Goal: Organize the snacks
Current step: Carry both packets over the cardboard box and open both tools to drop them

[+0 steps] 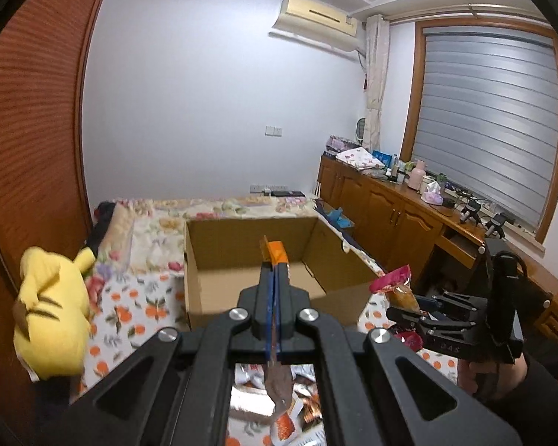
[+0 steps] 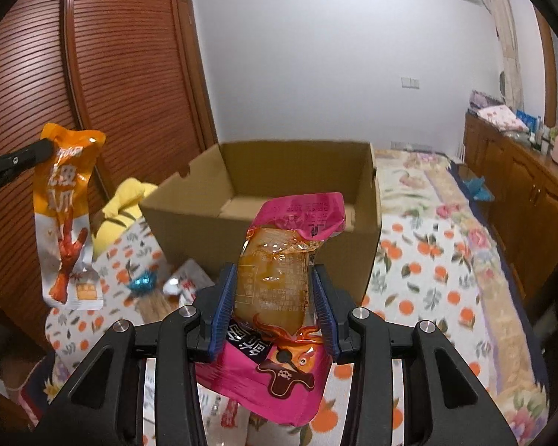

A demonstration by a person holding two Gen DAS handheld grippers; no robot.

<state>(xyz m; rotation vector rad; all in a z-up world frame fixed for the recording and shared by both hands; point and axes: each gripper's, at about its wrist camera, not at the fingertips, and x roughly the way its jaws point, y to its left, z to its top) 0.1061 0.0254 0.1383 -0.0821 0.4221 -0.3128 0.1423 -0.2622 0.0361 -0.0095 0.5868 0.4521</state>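
My left gripper (image 1: 274,271) is shut on an orange snack packet (image 1: 275,251), seen edge-on; the packet hangs flat in the right wrist view (image 2: 69,219), held by its top left corner. My right gripper (image 2: 273,282) is shut on a pink and clear snack packet (image 2: 279,271), also visible in the left wrist view (image 1: 398,286). An open cardboard box (image 1: 249,245) stands on the bed just beyond both grippers; what shows of its floor is bare (image 2: 297,182). Both packets are held above the bed, short of the box.
A yellow plush toy (image 1: 52,316) lies left of the box. More snack packets (image 2: 189,282) lie on the flowered bedspread (image 2: 427,260) under the grippers. A wooden wardrobe (image 2: 122,85) stands at left, a wooden sideboard (image 1: 390,204) with clutter at right.
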